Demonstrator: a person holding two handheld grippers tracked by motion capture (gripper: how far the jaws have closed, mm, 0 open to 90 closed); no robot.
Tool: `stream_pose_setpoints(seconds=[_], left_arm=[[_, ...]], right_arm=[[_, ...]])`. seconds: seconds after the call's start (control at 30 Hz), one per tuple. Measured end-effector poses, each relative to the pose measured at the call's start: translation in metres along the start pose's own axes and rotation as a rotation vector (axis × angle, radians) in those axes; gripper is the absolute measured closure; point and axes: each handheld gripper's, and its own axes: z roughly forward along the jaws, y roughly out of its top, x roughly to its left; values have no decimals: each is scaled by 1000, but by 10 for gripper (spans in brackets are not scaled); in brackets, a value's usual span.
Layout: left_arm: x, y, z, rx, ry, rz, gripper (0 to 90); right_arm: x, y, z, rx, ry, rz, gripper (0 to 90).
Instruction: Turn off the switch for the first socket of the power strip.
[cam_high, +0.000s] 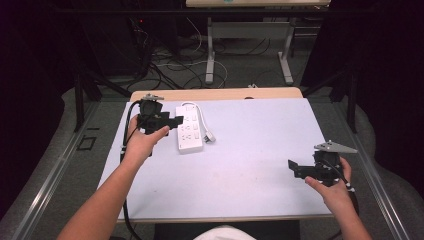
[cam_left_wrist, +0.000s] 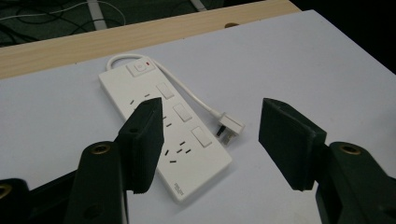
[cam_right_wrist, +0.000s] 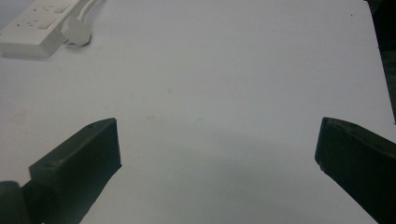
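On the white table (cam_high: 240, 150), toward ten o'clock, lies a white power strip (cam_high: 190, 129), its cord looped at the far end and its plug (cam_high: 209, 136) resting just beside it at three o'clock; the left gripper (cam_high: 176, 121) hovers over the strip, jaws spread and empty; at four o'clock the right gripper (cam_high: 294, 169) gapes wide over bare tabletop

One power strip, one plug, two grippers on one table.

A single white power strip (cam_high: 190, 129) lies on the one white table (cam_high: 250, 150), with its one plug (cam_high: 209, 136) beside it; two grippers, left gripper (cam_high: 172, 121) and right gripper (cam_high: 292, 167), are held in two hands.
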Motion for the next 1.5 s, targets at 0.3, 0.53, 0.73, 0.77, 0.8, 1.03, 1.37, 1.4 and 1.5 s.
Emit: stream_pose_setpoints(seconds=[0.3,0.53,0.73,0.77,0.8,1.03,1.37,1.4,1.5], left_arm=[[2,8,13,2,-10,-42,397],[6,15,26,5,-7,-78,398],[8,20,37,2,20,-95,419],[9,21,40,6,26,-91,424],[8,22,42,2,27,-101,426],[6,26,50,-3,41,-95,457],[2,33,67,16,65,-72,474],[1,34,68,23,66,-69,478],[0,36,73,29,72,-67,501]], right_arm=[[2,-1,1,-2,1,-11,0],[1,-1,3,-4,1,-12,0],[2,-1,3,-2,-1,-9,0],[1,-1,3,-1,-1,-9,0],[1,-2,4,0,-1,-8,0],[2,-2,4,12,4,-9,0],[3,-3,6,12,10,-4,0],[3,-3,6,13,11,-1,0],[2,-3,7,15,11,-5,0]])
